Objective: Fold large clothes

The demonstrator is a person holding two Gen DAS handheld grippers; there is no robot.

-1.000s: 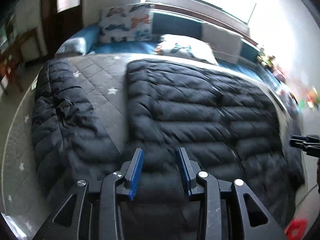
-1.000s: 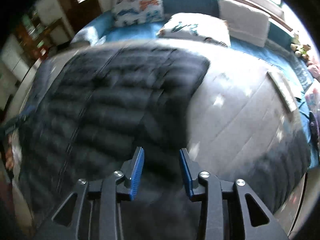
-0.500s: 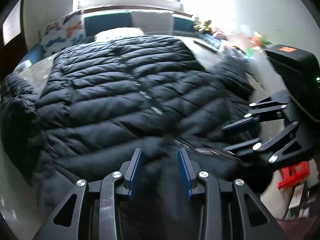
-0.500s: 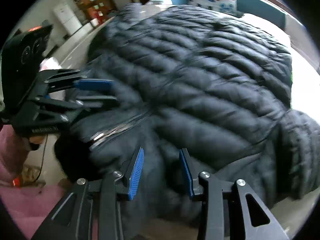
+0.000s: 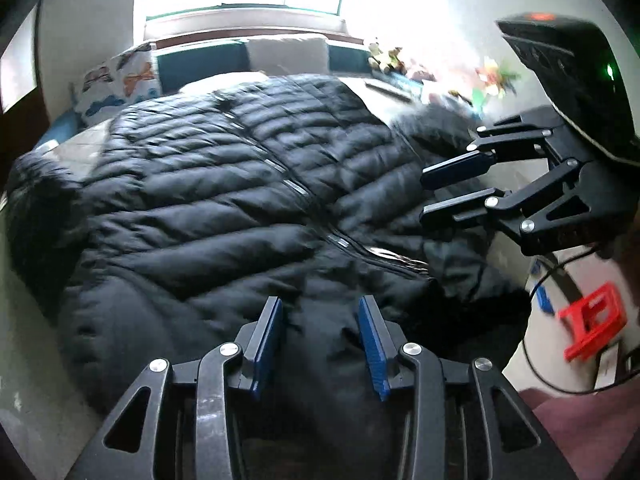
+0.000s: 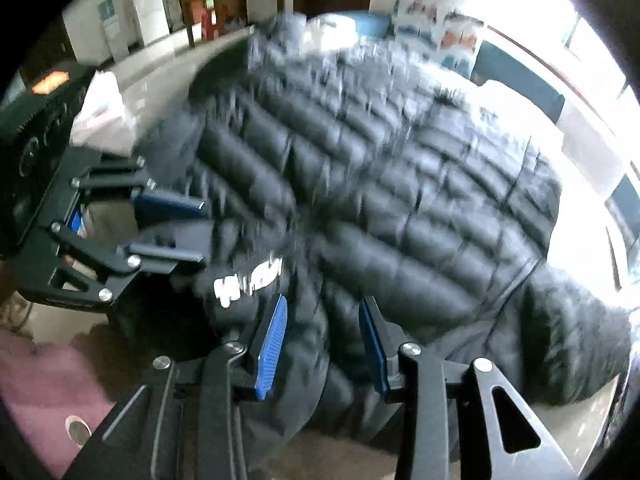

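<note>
A black quilted puffer jacket (image 5: 220,200) lies spread over the bed, its zipper (image 5: 296,188) running down the middle. My left gripper (image 5: 320,304) is at the jacket's near edge. Its jaws are easing open, with a bunch of black fabric still filling the gap between the blue pads. My right gripper (image 6: 324,304) is shut on a fold of the jacket (image 6: 400,200) beside a white logo (image 6: 248,280). Each gripper shows in the other's view: the right gripper (image 5: 424,196) over the jacket's right side, the left gripper (image 6: 202,230) at its left side.
Patterned pillows (image 5: 120,80) and cushions sit at the bed's head under a bright window. Toys (image 5: 384,56) line the far right. A red stool (image 5: 592,320) stands on the floor. A white bag (image 6: 102,116) and cabinets (image 6: 148,4) lie beyond the bed.
Both views have swung round, and the jacket now shows its zipper. The two grippers have come closer together, each now fully in the other's view.
</note>
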